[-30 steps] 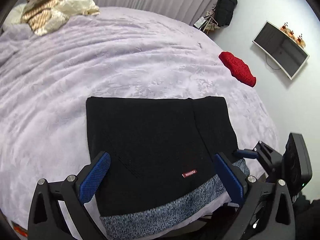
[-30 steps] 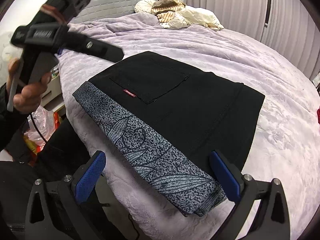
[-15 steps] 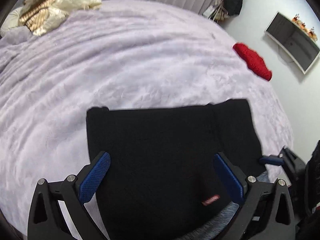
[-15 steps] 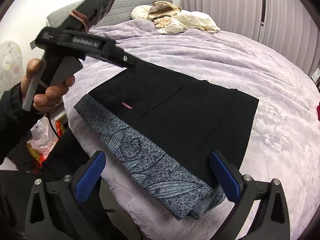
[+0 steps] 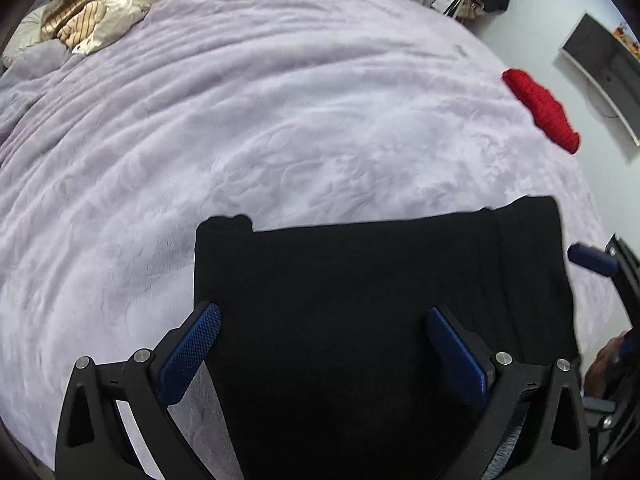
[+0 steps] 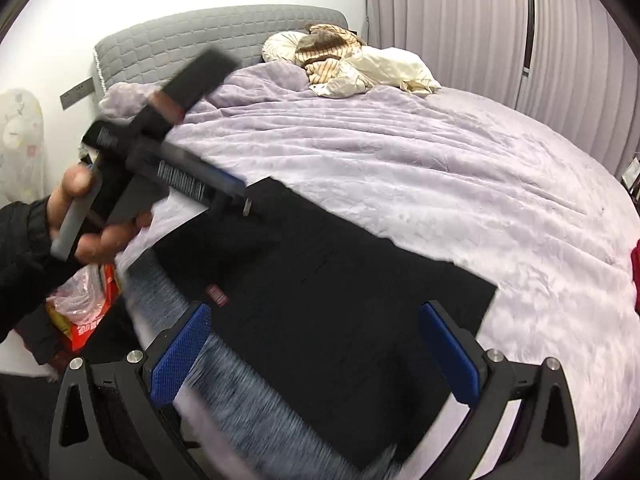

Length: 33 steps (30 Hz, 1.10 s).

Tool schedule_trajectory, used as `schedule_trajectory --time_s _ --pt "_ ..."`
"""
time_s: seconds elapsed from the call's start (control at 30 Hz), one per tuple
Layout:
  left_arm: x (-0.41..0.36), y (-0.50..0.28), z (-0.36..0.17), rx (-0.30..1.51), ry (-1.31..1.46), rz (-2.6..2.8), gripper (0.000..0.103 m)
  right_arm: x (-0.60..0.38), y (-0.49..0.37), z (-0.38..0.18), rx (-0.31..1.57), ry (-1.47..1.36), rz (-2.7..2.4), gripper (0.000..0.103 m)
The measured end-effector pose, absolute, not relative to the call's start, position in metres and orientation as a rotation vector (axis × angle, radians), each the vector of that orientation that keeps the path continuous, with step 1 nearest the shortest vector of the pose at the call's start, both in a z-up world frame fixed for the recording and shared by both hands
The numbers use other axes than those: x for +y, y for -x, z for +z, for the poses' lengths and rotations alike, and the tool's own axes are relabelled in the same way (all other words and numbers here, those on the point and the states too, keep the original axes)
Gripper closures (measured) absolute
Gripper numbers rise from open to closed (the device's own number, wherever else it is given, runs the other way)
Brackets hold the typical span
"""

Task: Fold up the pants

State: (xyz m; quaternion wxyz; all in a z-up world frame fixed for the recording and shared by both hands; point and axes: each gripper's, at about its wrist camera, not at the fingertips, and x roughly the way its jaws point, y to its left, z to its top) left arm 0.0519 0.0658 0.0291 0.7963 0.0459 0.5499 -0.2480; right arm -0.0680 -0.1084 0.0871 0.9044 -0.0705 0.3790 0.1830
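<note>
**op_remote:** Pants (image 5: 380,320) look mostly folded from where I sit. They lie as a flat black rectangle at the near edge of the bed (image 5: 280,120), with a grey patterned band (image 6: 248,392) along the side nearest me. I'd guess one more fold is left, maybe just a tidy-up.

**lurker42:** What are the grippers doing?

**op_remote:** Left gripper (image 5: 324,356) hangs over the near left part of the pants, fingers spread wide, nothing between them. Right gripper (image 6: 316,356) is over the near right end, also spread and holding nothing.

**lurker42:** And the room?

**op_remote:** Fuzzy lilac blanket on the bed, grey padded headboard (image 6: 208,36), a pile of cream and striped bedding (image 6: 344,64) at the far end, a red knit thing (image 5: 540,108) far right, curtains (image 6: 500,24), a wall screen (image 5: 604,64).
</note>
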Motion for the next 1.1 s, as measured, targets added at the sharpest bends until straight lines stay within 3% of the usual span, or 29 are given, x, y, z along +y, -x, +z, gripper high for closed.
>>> schedule_trajectory --time_s 0.13,0.37,0.53,0.73,0.87,1.0,1.07,1.1 --pt "0.082 -0.036 0.033 1.159 -0.084 -0.511 0.0 -0.118 0.026 0.053 0.952 0.035 0.352 0.0" --pt "0.139 0.009 0.05 1.14 0.004 -0.413 0.0 -0.149 0.102 0.059 0.898 0.039 0.258 0.0" --pt "0.147 -0.003 0.038 1.19 0.044 -0.423 0.0 -0.206 0.128 0.058 0.924 -0.173 0.169 0.0" --pt "0.135 -0.02 0.019 1.251 0.177 -0.558 0.0 -0.226 0.081 0.03 0.979 -0.536 0.274 0.0" --pt "0.131 -0.025 0.003 1.278 0.288 -0.637 0.0 -0.194 0.043 -0.002 1.1 -0.539 0.395 0.0" --pt "0.095 -0.016 -0.001 1.255 0.227 -0.633 0.0 -0.171 0.028 -0.001 1.087 -0.455 0.373 0.0" --pt "0.084 -0.012 0.005 1.237 0.206 -0.627 0.0 -0.168 0.033 0.005 1.08 -0.411 0.375 0.007" --pt "0.08 -0.009 0.009 1.23 0.2 -0.628 0.0 -0.168 0.039 0.008 1.07 -0.405 0.375 0.019"
